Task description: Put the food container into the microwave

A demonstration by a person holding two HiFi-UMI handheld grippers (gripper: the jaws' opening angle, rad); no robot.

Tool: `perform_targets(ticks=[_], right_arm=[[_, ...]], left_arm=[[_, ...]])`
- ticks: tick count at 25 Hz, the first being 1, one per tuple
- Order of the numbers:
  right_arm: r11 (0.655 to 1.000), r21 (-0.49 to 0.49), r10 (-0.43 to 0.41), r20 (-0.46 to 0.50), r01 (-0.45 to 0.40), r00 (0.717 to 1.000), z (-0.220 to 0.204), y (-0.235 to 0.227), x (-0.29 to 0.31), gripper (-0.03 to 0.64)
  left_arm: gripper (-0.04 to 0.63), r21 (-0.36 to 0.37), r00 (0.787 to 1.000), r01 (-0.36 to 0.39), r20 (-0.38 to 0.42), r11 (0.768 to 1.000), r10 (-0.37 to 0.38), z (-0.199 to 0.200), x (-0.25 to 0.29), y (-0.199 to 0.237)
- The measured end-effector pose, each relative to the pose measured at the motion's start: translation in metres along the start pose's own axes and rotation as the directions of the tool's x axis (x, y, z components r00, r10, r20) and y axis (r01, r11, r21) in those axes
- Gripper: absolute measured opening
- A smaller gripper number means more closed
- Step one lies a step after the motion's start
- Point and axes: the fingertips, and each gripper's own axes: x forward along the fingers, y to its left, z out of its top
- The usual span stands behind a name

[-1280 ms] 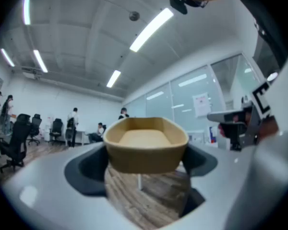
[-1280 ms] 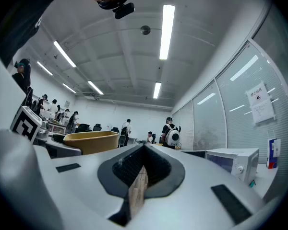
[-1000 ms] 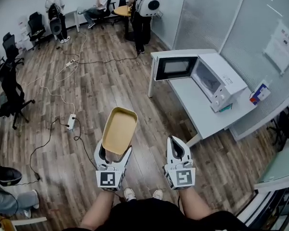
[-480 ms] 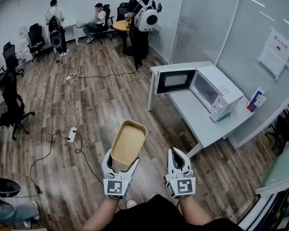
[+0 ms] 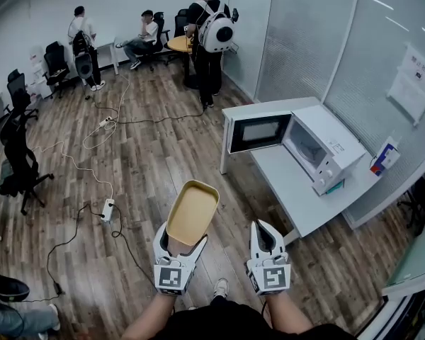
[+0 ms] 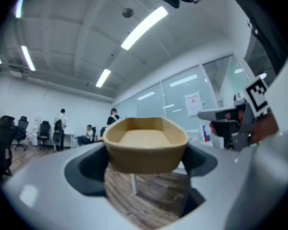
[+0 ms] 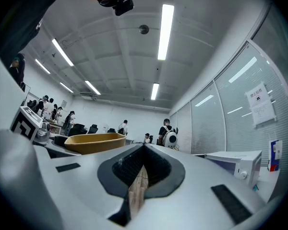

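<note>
A tan, empty food container (image 5: 192,212) is held out in front of me, above the wooden floor, with my left gripper (image 5: 178,246) shut on its near end. In the left gripper view the container (image 6: 146,147) fills the gap between the jaws. My right gripper (image 5: 266,237) hangs beside it on the right, shut and empty; the right gripper view shows its jaws (image 7: 143,163) meeting, with the container (image 7: 93,142) off to the left. The white microwave (image 5: 312,146) stands on a white table (image 5: 297,190) ahead right, its door (image 5: 256,132) swung open.
Cables and a power strip (image 5: 108,210) lie on the floor to the left. Office chairs (image 5: 18,158) stand at the far left. A person with a white backpack (image 5: 209,37) stands at the back, others sit near a desk. Glass partitions run along the right.
The view has moved forward; the microwave and table now sit slightly closer and lower in the frame. The container stays in my left gripper, raised a little toward the centre.
</note>
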Motion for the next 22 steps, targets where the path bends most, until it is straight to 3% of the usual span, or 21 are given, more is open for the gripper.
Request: perform_targets(ticks=[22], right_arm=[[0.999, 0.036, 0.027, 0.015, -0.028, 1.0, -0.037, -0.1, 0.069, -0.002]], left_arm=[[0.479, -0.023, 0.999, 0.031, -0.035, 0.999, -0.032, -0.001, 0.146, -0.029]])
